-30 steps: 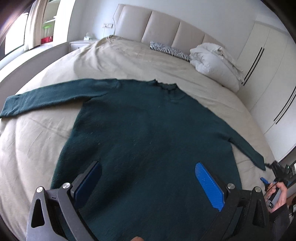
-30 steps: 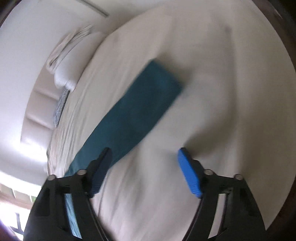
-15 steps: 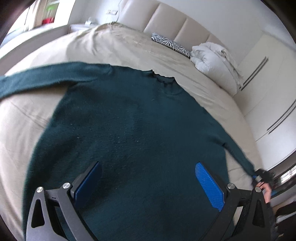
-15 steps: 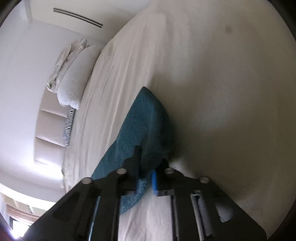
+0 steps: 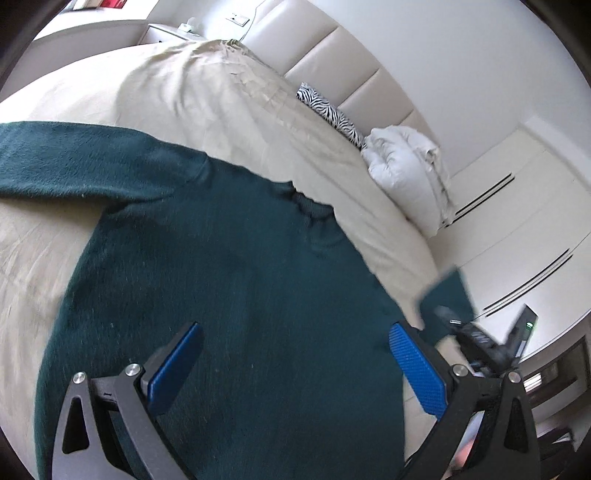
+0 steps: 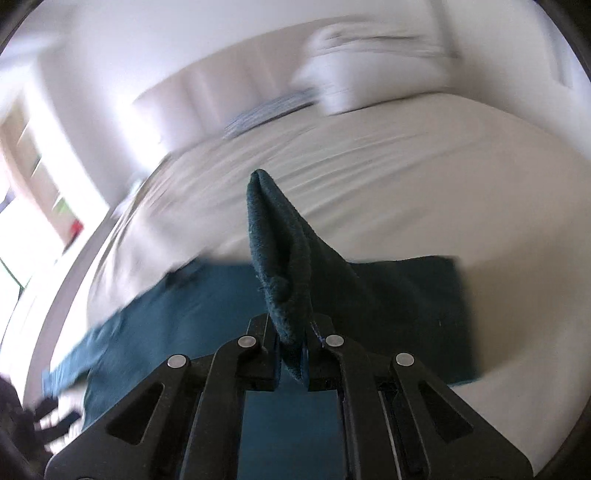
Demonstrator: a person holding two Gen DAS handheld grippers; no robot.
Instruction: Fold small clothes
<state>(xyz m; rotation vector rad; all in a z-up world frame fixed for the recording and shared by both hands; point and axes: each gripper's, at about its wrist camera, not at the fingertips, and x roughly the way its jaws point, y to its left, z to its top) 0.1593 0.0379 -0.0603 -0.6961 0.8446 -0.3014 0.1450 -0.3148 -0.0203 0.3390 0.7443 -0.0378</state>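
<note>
A dark green sweater (image 5: pixel 221 288) lies flat on the beige bed, its left sleeve (image 5: pixel 66 162) stretched out to the left. My left gripper (image 5: pixel 291 358) is open and hovers over the sweater's lower body, holding nothing. My right gripper (image 6: pixel 291 363) is shut on the cuff of the right sleeve (image 6: pixel 277 251) and holds it lifted off the bed. The lifted sleeve (image 5: pixel 447 299) and the right gripper also show at the right edge of the left wrist view. The sweater's body (image 6: pixel 184 317) shows blurred in the right wrist view.
A white folded duvet (image 5: pixel 410 177) and a zebra-print pillow (image 5: pixel 328 110) lie at the padded headboard (image 5: pixel 332 55). White wardrobe doors (image 5: pixel 517 206) stand to the right of the bed. A bedside table (image 5: pixel 166 31) stands at the far left.
My right gripper has closed on the right sleeve's cuff and raised it off the bed, swinging toward the sweater's body. My left gripper has moved closer over the sweater, still open.
</note>
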